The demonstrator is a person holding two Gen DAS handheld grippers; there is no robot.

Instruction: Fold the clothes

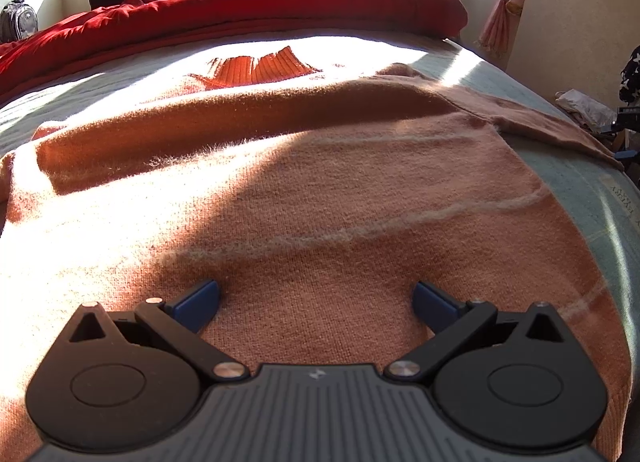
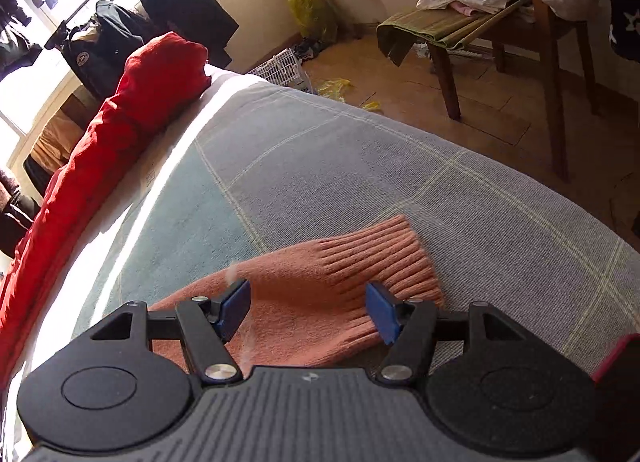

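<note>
Sweater (image 1: 320,190) near bed (image 2: 360,166) edge, sleeve cuff (image 2: 380,258) seemingly untouched between wide right gripper (image 2: 310,308), left gripper (image 1: 316,302) wide.

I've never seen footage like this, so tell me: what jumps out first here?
An orange knit sweater spreads across the grey-blue bed cover, sunlight on its ribbed collar. A bright red quilt is bunched along the bed's far side. The right gripper stands open over the sweater's ribbed cuff.
</note>
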